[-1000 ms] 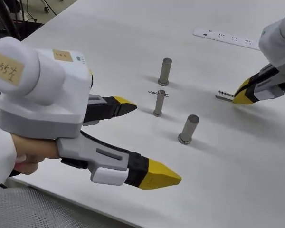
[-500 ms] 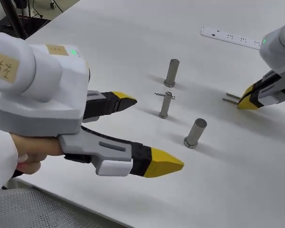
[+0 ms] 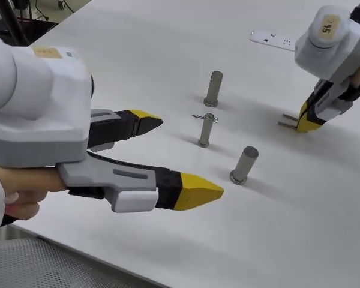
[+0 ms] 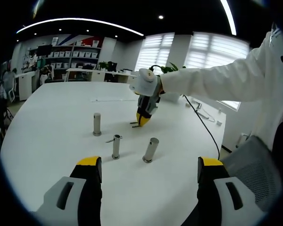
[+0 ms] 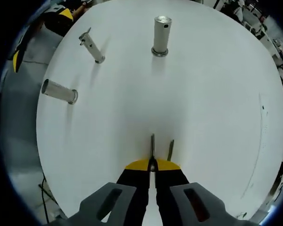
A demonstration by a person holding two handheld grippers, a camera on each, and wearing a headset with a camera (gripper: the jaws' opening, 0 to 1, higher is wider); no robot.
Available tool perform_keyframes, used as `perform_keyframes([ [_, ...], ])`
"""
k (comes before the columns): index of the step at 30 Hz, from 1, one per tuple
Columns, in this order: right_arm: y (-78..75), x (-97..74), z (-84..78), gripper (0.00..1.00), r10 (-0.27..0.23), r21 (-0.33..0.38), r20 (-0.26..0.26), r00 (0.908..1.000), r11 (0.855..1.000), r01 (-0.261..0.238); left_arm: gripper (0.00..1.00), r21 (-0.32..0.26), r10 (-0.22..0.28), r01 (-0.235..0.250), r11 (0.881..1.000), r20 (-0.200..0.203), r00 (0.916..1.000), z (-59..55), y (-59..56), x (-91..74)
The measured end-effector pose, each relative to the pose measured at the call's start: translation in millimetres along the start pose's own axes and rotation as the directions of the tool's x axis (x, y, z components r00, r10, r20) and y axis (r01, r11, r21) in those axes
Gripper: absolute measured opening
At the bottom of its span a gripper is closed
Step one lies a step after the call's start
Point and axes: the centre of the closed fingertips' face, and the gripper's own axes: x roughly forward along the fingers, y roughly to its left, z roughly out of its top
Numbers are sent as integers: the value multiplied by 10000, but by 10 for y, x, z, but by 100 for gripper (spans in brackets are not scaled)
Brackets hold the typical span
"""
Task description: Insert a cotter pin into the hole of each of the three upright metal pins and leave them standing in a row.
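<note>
1. The left gripper (image 3: 189, 157) is nearest to the person. Its jaws are spread wide with nothing between them, and it hangs just above the white table (image 3: 126, 54), pointing toward the row.
2. 3 metal pins stand upright in a diagonal row. The near pin (image 3: 245, 163) has no cross-piece, the middle pin (image 3: 205, 133) carries the fitted cotter pin (image 3: 203, 118) through its top, and the far pin (image 3: 214, 87) is also bare. I judge that 1 of 3 insertions is done and 2 are left.
3. Beyond the row, the right gripper (image 3: 301, 125) is tipped down at the table. Its jaws are pinched together on the held cotter pin (image 5: 152, 148), which sticks straight out from the tips.
4. The loose cotter pin (image 5: 170, 148) lies on the table just beside the held one and roughly parallel to it. That makes 3 cotter pins: 1 fitted, 1 held and 1 loose.
5. The relation that matters is this:
   - In the right gripper view, the far pin stands ahead of the tips, its side hole showing near the top.
   - The near pin lies off to the left.
   - The held pin's long axis runs along the jaws and low to the table, so it probably has to rise to hole height.
   - The right gripper looks nearer the far pin, and the left gripper nearer the near pin.
6. Farthest away, 1 power strip (image 3: 275, 41) lies flat.
</note>
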Motion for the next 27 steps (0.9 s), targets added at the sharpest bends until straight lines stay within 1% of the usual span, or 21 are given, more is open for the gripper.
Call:
perform_keyframes([
  [3,-40,27,3,0,223,-352,-487,9986,9991,-240,82,-4,-28,28,10000,-32,10000,-6,-16,-3],
  [7,-44,4,5,0,373,-361,-794,9961,9985,-403,82,0,-85,85,10000,-55,9999,-5,-35,6],
  [9,-42,-1,-1,0,409,-385,-857,9955,9983,-443,82,14,-80,80,10000,-54,10000,-3,-37,11],
  [10,-37,-11,-15,0,432,-351,-819,9957,9983,-462,82,-7,-87,87,10000,-66,9999,-8,-39,14],
  [12,-40,-8,-22,0,446,-146,-635,9970,9989,-456,82,-116,-208,205,9997,-233,9995,-44,-59,25],
  [13,-24,-16,-25,0,437,-88,-562,9975,9990,-442,82,2,-253,253,9997,-513,9984,-77,-72,22],
  [15,-19,-9,-23,0,373,-47,-499,9981,9993,-376,82,333,-128,148,9993,-605,9981,-69,-57,20],
  [17,-15,4,-28,0,131,-309,-334,9994,9994,-141,82,196,-198,209,9996,-536,9984,-58,-67,21],
  [19,-12,-1,-31,0,3,-180,-204,9998,9998,-6,82,141,-244,252,9996,-500,9985,-51,-76,24],
  [23,-4,-9,-32,0,-143,42,-35,9999,9999,144,82,260,-267,281,9993,-507,9984,-36,-90,28],
  [25,0,-11,-31,0,-176,162,2,9998,9997,176,82,206,-287,296,9993,-426,9987,-19,-94,31],
  [26,2,-11,-33,0,-180,170,-3,9998,9997,180,83,109,-205,208,9997,-294,9994,8,-95,43],
  [27,22,-16,-55,0,-206,221,-71,9998,9995,208,83,127,-156,160,9998,-266,9995,20,-94,48],
])
